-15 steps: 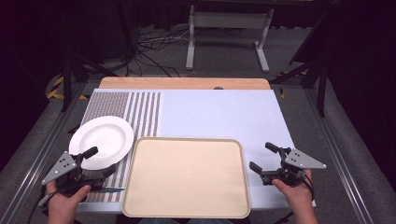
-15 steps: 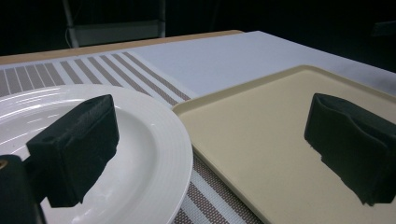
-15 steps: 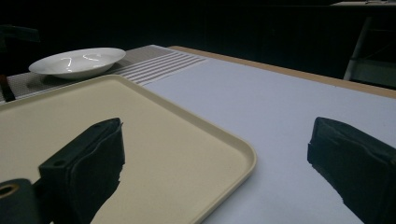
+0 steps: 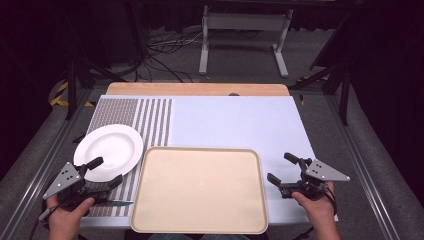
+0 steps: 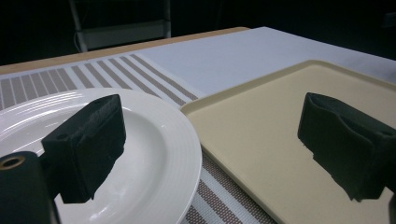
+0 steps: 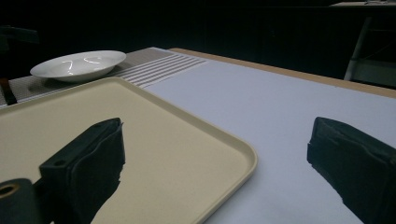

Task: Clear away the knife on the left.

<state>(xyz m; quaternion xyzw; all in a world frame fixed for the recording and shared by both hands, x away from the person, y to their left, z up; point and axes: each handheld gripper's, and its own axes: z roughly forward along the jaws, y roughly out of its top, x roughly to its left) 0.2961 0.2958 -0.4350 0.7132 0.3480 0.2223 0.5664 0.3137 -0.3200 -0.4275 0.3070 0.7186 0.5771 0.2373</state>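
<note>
Fingers spread wide on both grippers, left gripper (image 4: 104,173) over plate (image 4: 109,150) rim, right gripper (image 4: 283,169) beside tray (image 4: 200,227) edge.

The table (image 4: 200,89) carries a pale mat (image 4: 235,122); near left a white plate (image 4: 109,150), beside it a beige tray (image 4: 200,190).

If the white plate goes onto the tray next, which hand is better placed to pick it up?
Left. The left gripper is open right at the plate rim, while the right gripper sits across the tray.
</note>
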